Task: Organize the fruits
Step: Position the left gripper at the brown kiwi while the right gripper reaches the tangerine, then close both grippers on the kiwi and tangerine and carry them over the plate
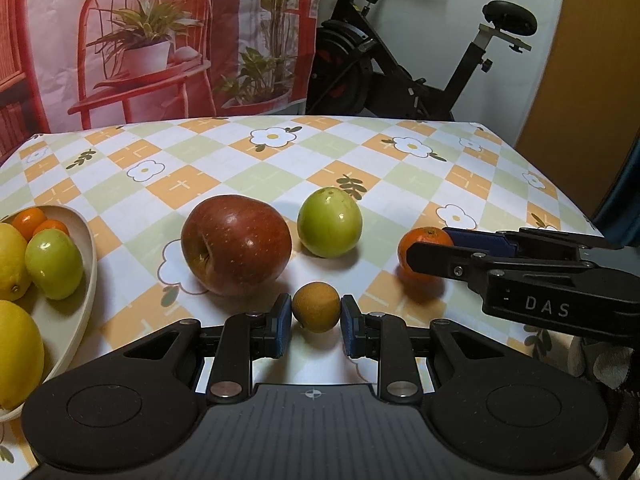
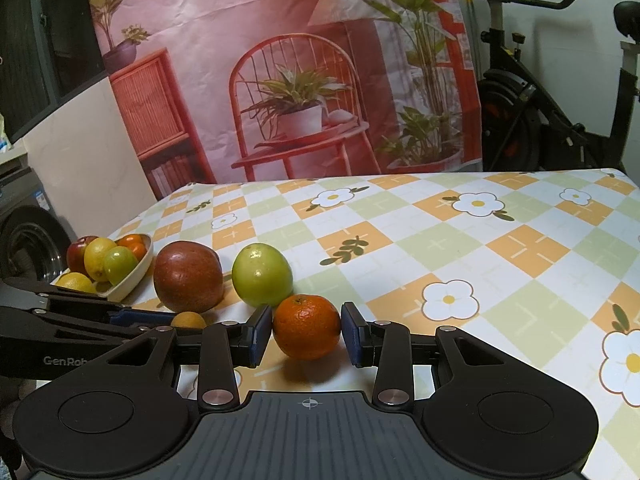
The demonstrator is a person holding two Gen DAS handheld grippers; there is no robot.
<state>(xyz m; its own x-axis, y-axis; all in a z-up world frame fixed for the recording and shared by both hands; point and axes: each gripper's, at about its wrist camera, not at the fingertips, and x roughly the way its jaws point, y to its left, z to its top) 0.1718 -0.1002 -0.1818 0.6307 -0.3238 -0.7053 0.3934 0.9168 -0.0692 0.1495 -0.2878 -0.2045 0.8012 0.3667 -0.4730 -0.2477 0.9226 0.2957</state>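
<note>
We have several fruits in the bowl (image 1: 86, 248) at nine o'clock, while our left gripper (image 1: 316, 316) pinches the small brown fruit (image 1: 316, 307), our right gripper (image 2: 307, 332) brackets the orange (image 2: 307, 327), and the red apple (image 1: 236, 243) and green fruit (image 1: 329, 222) wait at twelve o'clock.

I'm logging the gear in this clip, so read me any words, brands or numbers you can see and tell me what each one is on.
"DAS" on the black body of the right gripper, seen from the left wrist view; more letters may be hidden.
"GenRob", cut off by the near gripper, on the black body of the left gripper, seen from the right wrist view.
Blue sticker on the washing machine: too small to read.
Nothing readable on the fruit, bowl or tablecloth.
</note>
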